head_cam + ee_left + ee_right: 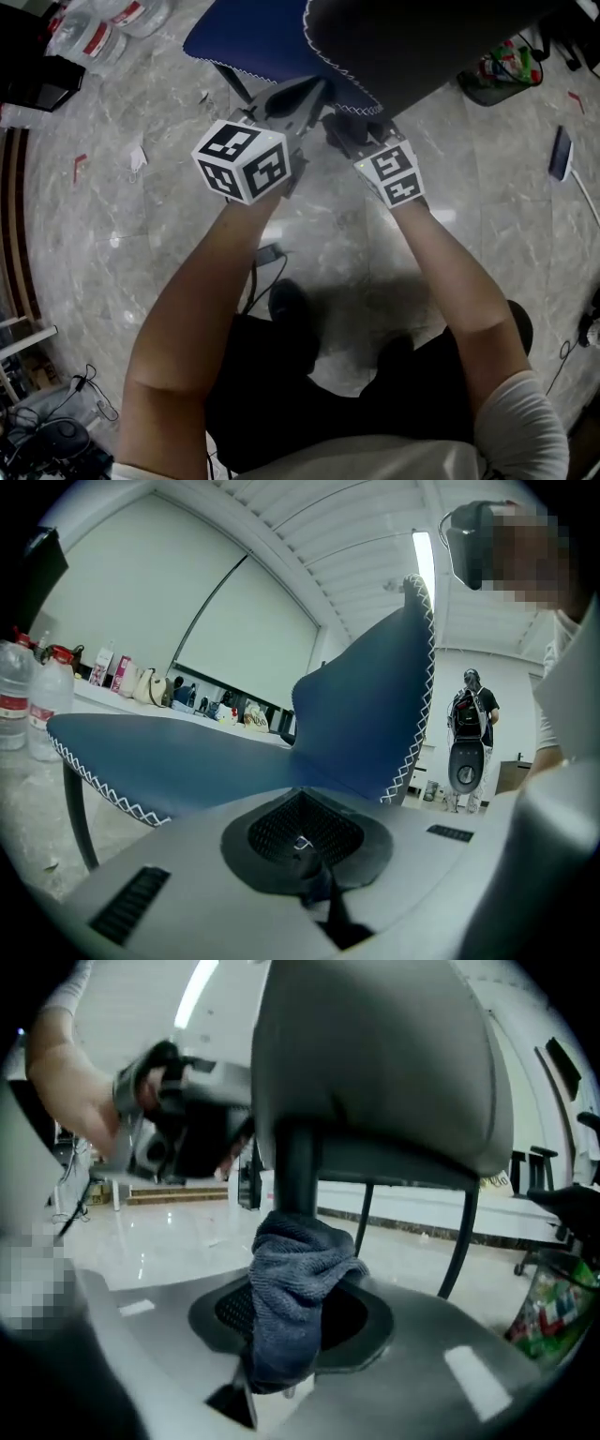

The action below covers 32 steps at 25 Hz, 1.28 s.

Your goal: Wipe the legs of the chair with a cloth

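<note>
While we crouch on the marble floor (112, 225) in front of the blue chair (248, 37), both pairs of tongs reach in at the level of its seat. Our right tongs (277, 1387) are clenched on the grey-blue cloth (295, 1279). It stands up out of them in a bunched fold and lies against the dark chair leg (298, 1171), a little below the grey underside of the seat (375, 1054). The cloth hides the stretch of leg behind it. Two thinner legs (459, 1241) stand farther back, well apart from the cloth. Our left tongs (314, 874) are closed with nothing between them, and they sit just beside the front edge of the seat, touching no part of the chair that we can make out. Their view looks across the blue seat pad (187, 752) to the backrest (375, 696) (white zigzag stitching runs along both edges). From the right gripper view, the left tongs show as a blurred shape to the left of the leg. Water bottles (19, 705) stand on the floor off to the left of the chair, and a green bag (553, 1307) lies on the floor to its right.
</note>
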Available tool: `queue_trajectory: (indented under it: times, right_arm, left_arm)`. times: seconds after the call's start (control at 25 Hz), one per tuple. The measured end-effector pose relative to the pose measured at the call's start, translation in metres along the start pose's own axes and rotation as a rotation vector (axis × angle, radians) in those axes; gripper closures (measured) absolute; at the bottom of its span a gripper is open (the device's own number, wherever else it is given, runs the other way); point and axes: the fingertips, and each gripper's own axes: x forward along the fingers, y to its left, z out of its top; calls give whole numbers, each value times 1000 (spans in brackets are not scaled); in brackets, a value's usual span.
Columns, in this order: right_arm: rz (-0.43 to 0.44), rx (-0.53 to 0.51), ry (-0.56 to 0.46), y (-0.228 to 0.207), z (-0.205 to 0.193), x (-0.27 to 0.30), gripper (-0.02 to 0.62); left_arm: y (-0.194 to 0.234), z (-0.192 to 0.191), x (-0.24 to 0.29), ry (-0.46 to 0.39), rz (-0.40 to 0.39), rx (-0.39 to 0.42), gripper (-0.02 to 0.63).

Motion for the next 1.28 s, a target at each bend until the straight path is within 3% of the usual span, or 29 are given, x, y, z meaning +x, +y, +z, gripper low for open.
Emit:
queue_trajectory:
  times: [0.12,0.24,0.48,0.76,0.88,1.08,1.28]
  right_arm:
    - [19,-32,-97,0,57,-21,466]
    - [17,-21,-141,-3,58,-23,467]
    - [-10,40,-79,-3,-29,18,456]
    - [-31,121,232,2,-167,77,454]
    - [-24,159,347,4,-196,89,453]
    - [3,118,364,4,-167,75,454]
    - [25,31,167,1,-51,33,454]
  left_arm:
    - [1,0,-1,-1,1,2,600]
    - [1,0,0,0,0,-1,600]
    - [2,1,2,-6,-22,-27,600]
    - [4,0,0,-9,-34,-31,600]
    - [5,-1,0,-7,-41,-25,600]
    - [3,-1,0,-13,-49,-28,600]
    - [3,0,-2,-13,-47,-12,600]
